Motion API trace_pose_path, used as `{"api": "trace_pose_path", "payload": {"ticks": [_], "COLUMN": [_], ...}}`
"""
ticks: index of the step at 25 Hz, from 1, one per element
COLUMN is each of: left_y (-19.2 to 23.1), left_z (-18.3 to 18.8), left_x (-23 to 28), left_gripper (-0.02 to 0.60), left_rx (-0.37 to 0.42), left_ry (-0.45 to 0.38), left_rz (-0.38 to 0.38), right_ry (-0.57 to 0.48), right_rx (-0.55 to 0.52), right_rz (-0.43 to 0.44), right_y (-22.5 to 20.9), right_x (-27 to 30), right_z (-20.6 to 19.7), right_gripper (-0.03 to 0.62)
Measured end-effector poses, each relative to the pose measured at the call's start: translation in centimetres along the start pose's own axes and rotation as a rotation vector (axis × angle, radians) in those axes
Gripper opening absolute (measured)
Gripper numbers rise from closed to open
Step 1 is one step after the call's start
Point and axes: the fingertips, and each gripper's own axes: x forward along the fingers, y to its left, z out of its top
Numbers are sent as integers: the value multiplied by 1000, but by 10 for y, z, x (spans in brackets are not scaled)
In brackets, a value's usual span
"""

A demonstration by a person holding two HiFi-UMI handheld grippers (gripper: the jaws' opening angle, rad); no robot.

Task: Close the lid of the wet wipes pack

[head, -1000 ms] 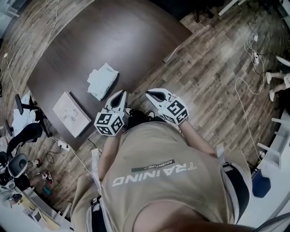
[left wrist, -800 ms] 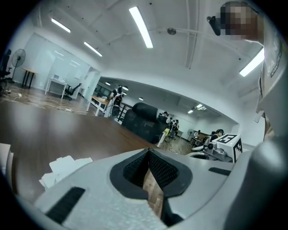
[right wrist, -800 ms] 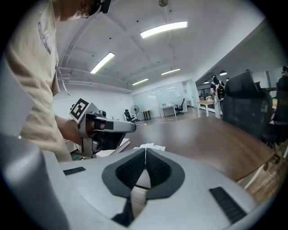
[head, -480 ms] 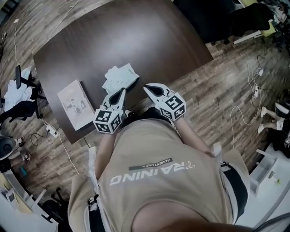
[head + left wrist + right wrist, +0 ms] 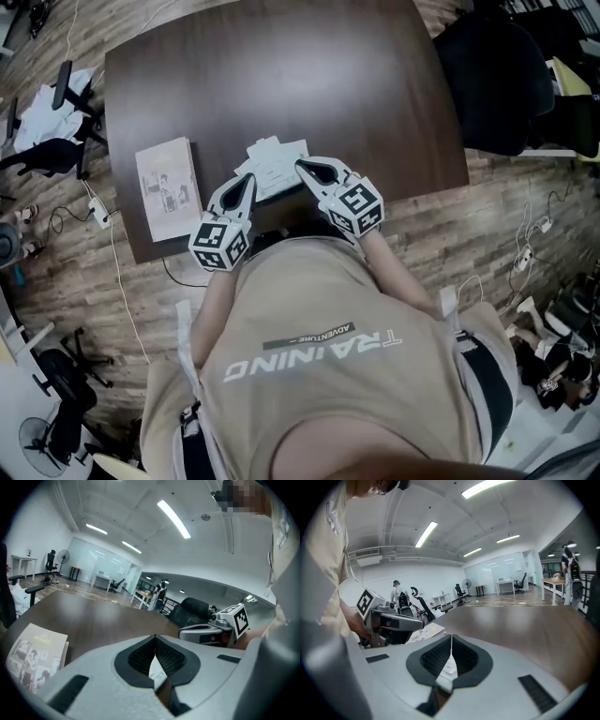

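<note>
The white wet wipes pack (image 5: 273,161) lies near the front edge of the dark brown table (image 5: 281,75). I cannot tell how its lid stands. My left gripper (image 5: 247,179) is shut and empty, its tips at the pack's near left corner. Just to the right, my right gripper (image 5: 303,167) is also shut and empty, at the pack's near right edge. In the left gripper view the jaws (image 5: 154,638) meet, with a sliver of white pack behind them. The right gripper view shows its jaws (image 5: 451,638) closed, the pack (image 5: 426,631) ahead to the left.
A pale booklet (image 5: 167,186) lies on the table left of the pack. A black chair (image 5: 497,80) stands at the table's right side. More chairs and cables (image 5: 56,131) sit on the wood floor to the left.
The table has swung squarely in front of me. Both grippers, still shut, have come from the table's edge up to the near side of the pack.
</note>
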Motion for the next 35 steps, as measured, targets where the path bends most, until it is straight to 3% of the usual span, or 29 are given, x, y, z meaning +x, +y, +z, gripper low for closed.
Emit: {"api": "trace_pose_path", "payload": {"ticks": [9,16,19,22,29,35], "left_y": [14,34,42,51,56,66], "left_z": [10,-11,-17,-23,-32,-39], "left_x": [48,63,61,58,63,59], "left_gripper": [5,5,5,5,5,5], "left_rx": [-20,-145,-187,-210,-255,-283], "left_ry": [33,63,72,81,87,83], "left_rz": [96,165,191,223,247,283], "right_ry": [160,248,293,339,490,561], "right_rx": [-124,7,49,69,96,40], "right_rz": [104,199,248,314,431,489], "right_y": [-67,-88,-91,-85,-77,-69], "right_x": [60,100,114,126,142,146], "right_z": [-30,-51,-59,-66,-89,-102], "right_gripper": [15,18,20,97,97,97]}}
